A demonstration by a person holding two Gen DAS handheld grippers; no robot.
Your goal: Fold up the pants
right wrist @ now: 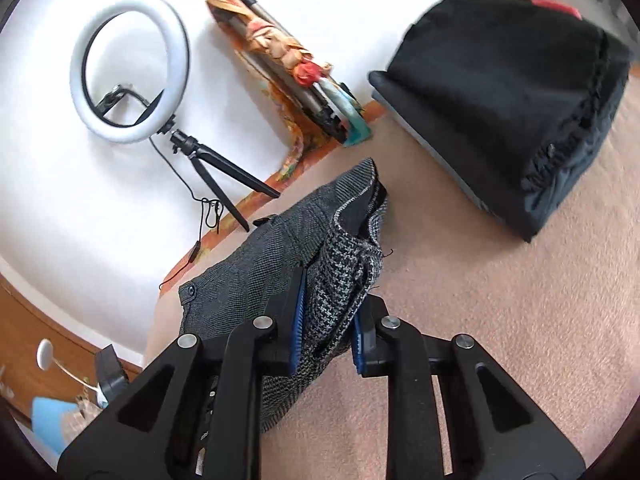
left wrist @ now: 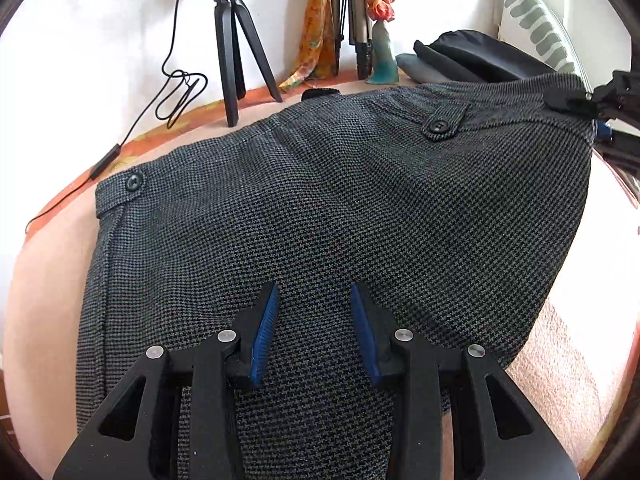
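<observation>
Dark grey houndstooth pants (left wrist: 340, 216) lie spread on a pinkish bed surface (left wrist: 44, 288), waistband with two buttons toward the far side. My left gripper (left wrist: 314, 292) hovers open just over the pants' middle, blue pads apart, nothing between them. My right gripper (right wrist: 332, 312) is shut on a bunched corner of the pants (right wrist: 340, 280) at the waistband end and lifts it slightly. The right gripper also shows in the left wrist view (left wrist: 576, 100), at the pants' far right corner.
A black tripod (left wrist: 232, 52) and cable stand at the far edge; it carries a ring light (right wrist: 128, 72). A stack of dark folded clothes (right wrist: 500, 112) lies at the back right. A striped pillow (left wrist: 532, 20) and an orange scarf (left wrist: 316, 36) are by the wall.
</observation>
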